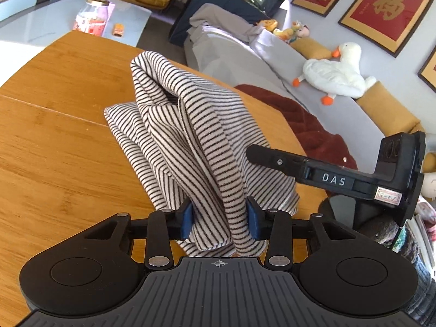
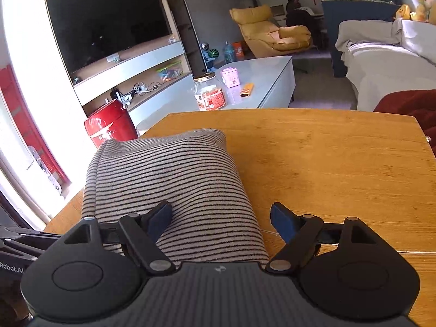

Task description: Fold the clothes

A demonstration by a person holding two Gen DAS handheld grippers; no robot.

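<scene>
A black-and-white striped garment (image 1: 190,125) lies bunched on the wooden table (image 1: 60,147). In the left wrist view a thick fold of it rises toward me and fills the gap between the blue pads (image 1: 186,220) of my left gripper (image 1: 220,222), which is shut on it. One of my right gripper's fingers (image 1: 272,159) reaches in from the right, over the cloth. In the right wrist view the striped garment (image 2: 169,174) looks flat and folded. My right gripper (image 2: 222,219) stands open above its near end, with the left pad over the cloth and the right pad over bare wood.
The table's far edge (image 2: 286,113) and right corner (image 2: 425,136) are close. Beyond stand a grey coffee table (image 2: 269,73) with a glass jar (image 2: 209,92), a red mini fridge (image 2: 107,126), and a grey sofa (image 1: 245,60) with a goose plush (image 1: 335,73) and a dark red blanket (image 1: 308,125).
</scene>
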